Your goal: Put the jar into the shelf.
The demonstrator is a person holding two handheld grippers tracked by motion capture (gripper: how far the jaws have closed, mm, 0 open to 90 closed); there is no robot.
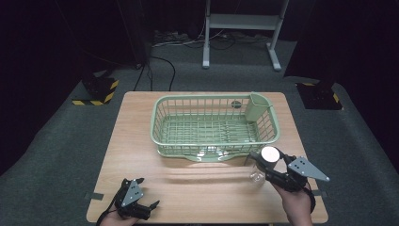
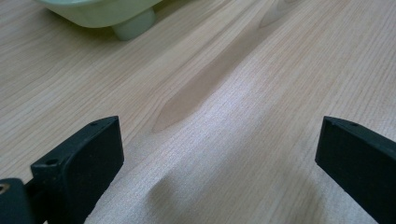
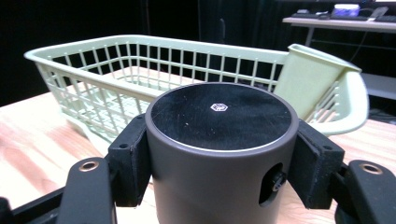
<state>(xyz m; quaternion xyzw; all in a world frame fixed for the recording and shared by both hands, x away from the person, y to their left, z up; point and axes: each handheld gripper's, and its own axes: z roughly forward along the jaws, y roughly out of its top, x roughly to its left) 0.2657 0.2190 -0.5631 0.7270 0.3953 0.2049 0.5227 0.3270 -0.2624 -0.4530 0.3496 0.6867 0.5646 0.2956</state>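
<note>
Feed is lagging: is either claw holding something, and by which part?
The right claw clamps a bottle by the sides of its dark cap. The left claw is open, holding nothing.

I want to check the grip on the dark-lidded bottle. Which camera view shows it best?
The right gripper view: the bottle's dark cap is close, with both pads pressing its sides. The high view shows the bottle small, in the right gripper near the green basket.

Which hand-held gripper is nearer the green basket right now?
Right. The right hand-held gripper sits just in front of the green basket, near its front right corner, shut on a dark-lidded bottle. The left hand-held gripper is open, back at the table's near left edge.
</note>
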